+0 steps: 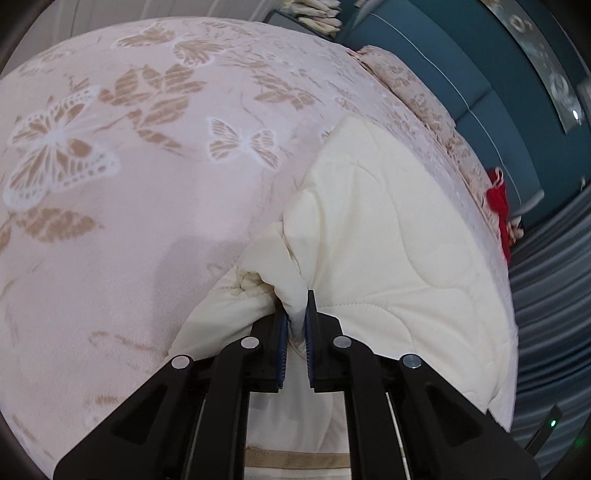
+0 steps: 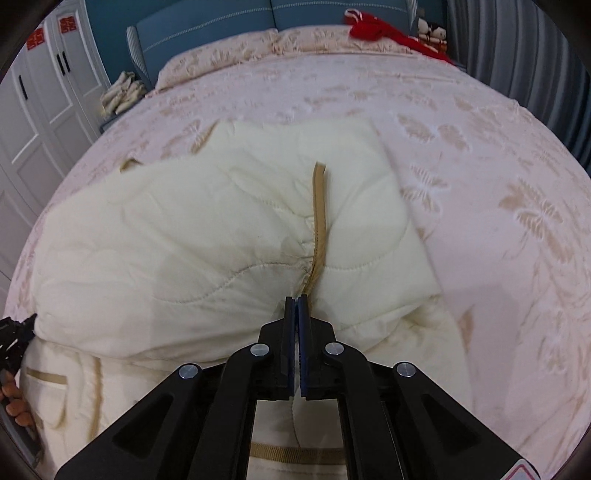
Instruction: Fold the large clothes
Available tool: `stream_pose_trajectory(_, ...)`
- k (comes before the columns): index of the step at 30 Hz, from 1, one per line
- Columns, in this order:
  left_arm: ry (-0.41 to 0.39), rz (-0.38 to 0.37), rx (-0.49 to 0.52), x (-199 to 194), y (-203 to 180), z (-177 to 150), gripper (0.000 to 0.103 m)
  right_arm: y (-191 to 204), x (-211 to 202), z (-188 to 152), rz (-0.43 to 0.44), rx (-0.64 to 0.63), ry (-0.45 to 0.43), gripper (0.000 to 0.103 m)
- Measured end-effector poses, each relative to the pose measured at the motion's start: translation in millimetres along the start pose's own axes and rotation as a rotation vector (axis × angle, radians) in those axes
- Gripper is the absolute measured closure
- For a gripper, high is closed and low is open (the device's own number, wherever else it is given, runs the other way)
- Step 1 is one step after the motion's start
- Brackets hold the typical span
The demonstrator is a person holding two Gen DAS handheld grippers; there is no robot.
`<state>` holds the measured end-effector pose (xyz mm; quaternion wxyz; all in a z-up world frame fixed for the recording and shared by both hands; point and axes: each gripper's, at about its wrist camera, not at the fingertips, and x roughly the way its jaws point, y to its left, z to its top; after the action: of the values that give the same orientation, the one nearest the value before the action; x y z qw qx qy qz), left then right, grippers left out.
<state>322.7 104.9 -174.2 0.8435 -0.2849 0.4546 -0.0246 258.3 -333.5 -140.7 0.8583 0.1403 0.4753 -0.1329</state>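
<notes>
A cream quilted garment [image 2: 177, 236] with tan trim [image 2: 318, 218] lies bunched on the bed, partly folded over itself. In the left wrist view the same cream quilted garment [image 1: 388, 229] fills the lower right. My left gripper [image 1: 295, 310] is shut on a pinched fold of its cream fabric, which bulges between the blue pads. My right gripper [image 2: 295, 301] is shut on the garment's edge right where the tan trim ends. A tan-edged pocket [image 2: 44, 380] shows at the lower left of the right wrist view.
The bed [image 1: 110, 147] wears a pink cover with beige butterflies and leaves. A blue headboard [image 2: 258, 18], a pillow [image 2: 229, 55] and a red cloth [image 2: 380, 29] lie at the far end. White wardrobe doors [image 2: 40, 92] stand left. A person's fingers [image 2: 11, 398] hold the other gripper's black frame [image 2: 14, 332].
</notes>
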Motion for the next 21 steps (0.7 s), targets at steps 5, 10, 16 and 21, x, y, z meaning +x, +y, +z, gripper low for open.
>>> stream_pose_trajectory(5, -0.026, 0.068, 0.111, -16.2, -15.5, -1.1, 0.089, -10.8, -45.4, 5.3, 0.008, 0.105, -0.060, 0.096)
stream_pose_trajectory(10, -0.120, -0.001, 0.118, -86.5, -39.3, -7.3, 0.084, 25.9, -83.1, 1.6, 0.149, 0.038, -0.099, 0.095)
stream_pose_trajectory(16, 0.033, 0.015, 0.255, -41.0, -86.6, -27.1, 0.085, 87.8, -42.5, -12.7, 0.189, -0.077, 0.018, 0.098)
stream_pose_trajectory(21, 0.108, 0.052, 0.211, -9.8, -71.6, -39.7, 0.083, 90.2, -4.7, -28.9, 0.152, -0.074, 0.122, 0.102)
